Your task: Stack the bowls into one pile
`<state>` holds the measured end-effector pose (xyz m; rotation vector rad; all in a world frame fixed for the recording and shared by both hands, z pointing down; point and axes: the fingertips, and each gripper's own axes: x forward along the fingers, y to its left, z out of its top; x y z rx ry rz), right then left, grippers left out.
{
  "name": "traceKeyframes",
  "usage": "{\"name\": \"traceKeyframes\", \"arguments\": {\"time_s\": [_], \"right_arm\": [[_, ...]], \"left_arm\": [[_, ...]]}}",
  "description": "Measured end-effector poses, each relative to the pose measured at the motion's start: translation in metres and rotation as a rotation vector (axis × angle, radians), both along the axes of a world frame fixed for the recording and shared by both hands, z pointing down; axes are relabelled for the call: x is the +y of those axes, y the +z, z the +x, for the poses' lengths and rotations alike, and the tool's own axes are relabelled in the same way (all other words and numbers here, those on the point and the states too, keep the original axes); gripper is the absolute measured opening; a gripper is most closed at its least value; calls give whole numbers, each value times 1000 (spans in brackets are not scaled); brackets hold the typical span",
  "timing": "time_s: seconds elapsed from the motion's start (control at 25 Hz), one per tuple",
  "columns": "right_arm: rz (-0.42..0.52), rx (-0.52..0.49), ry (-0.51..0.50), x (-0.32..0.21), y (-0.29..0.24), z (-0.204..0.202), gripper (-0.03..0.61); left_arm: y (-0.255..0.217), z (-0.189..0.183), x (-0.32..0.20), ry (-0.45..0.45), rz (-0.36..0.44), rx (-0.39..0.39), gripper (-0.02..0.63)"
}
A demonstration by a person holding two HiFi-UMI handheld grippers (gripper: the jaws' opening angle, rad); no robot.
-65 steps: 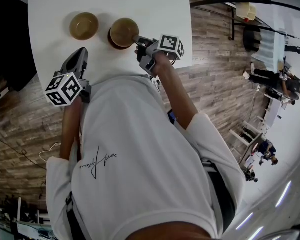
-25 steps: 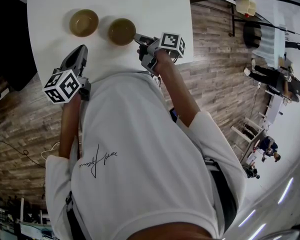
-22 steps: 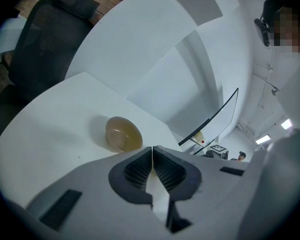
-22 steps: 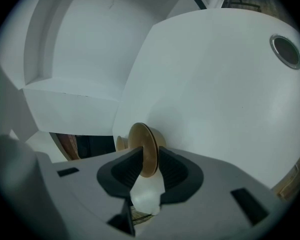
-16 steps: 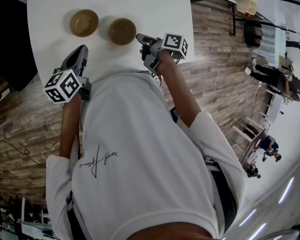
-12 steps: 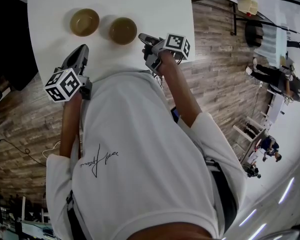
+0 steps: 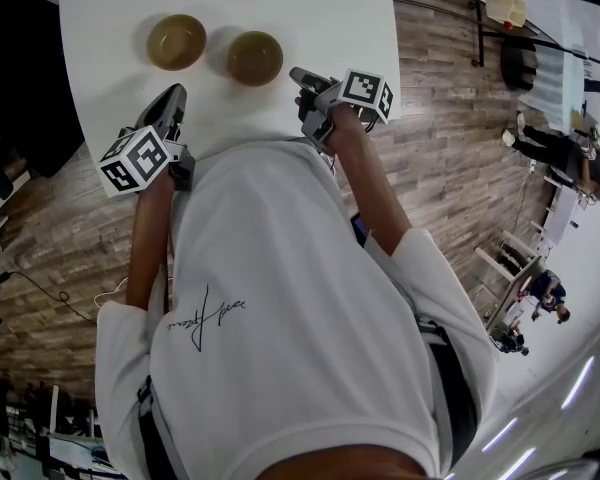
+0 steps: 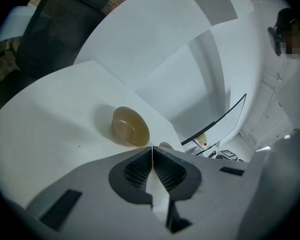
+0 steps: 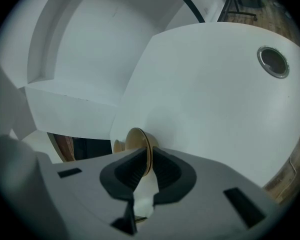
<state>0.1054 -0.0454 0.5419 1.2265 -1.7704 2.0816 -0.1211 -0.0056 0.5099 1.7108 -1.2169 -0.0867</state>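
Bowls: two small tan ones, the left bowl and the right bowl, sit near each other but not touching on the white tabletop, not yet stacked.

Head view: the right gripper reaches the right bowl's near rim. The left gripper hangs over the tabletop edge, short of the left bowl.

Left gripper view: jaws pressed together, nothing between them. The left bowl lies ahead, untouched.

Right gripper view: jaws pinching the thin rim of the right bowl, one pad inside and one outside. The left bowl peeks out beyond it.

Handling, our judgement: thin-walled, stiff, light and smooth. A rim pinch should carry it, but it may swing or slip, so we would lift slowly and lower it level into the left bowl.

Against the earlier head frames: both bowls keep their places. The right jaws have just been closing, with the rim between them. Half a second ago that gripper sat slightly back from the bowl.
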Motion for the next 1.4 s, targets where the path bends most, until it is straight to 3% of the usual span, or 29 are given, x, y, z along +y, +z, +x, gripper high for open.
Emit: {"name": "traceKeyframes", "arguments": {"time_s": [0.44,0.84,1.0,1.12,1.4], "right_arm": [[32,12,-9,3,-5,2,12],[25,11,15,4,-2,5,12],[20,11,16,4,-1,6,12],[12,15,18,4,2,7,12],[-1,17,22,7,4,8,12]], "left_arm": [[16,0,-12,-103,-65,133,9],[32,-18,-16,-296,-115,291,9],[32,-24,-20,-356,-105,329,18],[33,-25,-24,-375,-105,352,80],[38,-28,-31,-398,-125,363,87]]}}
